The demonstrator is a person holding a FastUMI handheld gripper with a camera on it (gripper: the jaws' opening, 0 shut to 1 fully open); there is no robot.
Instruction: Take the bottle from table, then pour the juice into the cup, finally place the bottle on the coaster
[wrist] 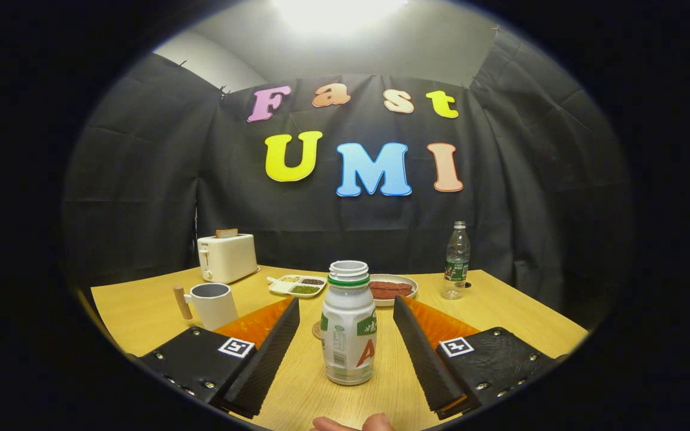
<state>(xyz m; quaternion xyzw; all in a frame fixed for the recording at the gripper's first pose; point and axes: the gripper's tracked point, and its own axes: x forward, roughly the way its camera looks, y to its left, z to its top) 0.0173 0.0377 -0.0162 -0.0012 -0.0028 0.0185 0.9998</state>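
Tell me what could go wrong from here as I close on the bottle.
1. The white plastic juice bottle stands uncapped between the open gripper fingers, untouched; an off-centre squeeze could tip it and spill.
2. The white mug with a wooden handle sits just beyond the left finger, so a wide swing could knock it.
3. The round coaster is mostly hidden behind the bottle, making placement harder to judge.

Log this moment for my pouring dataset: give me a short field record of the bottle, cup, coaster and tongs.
bottle: white plastic juice bottle, uncapped, upright on the light wooden table, between the fingers
tongs: open, a finger on each side of the bottle, a gap on both sides
cup: white mug with wooden handle, upright, beyond the left finger
coaster: round coaster, flat, mostly hidden behind the bottle
stage: bottle not yet grasped
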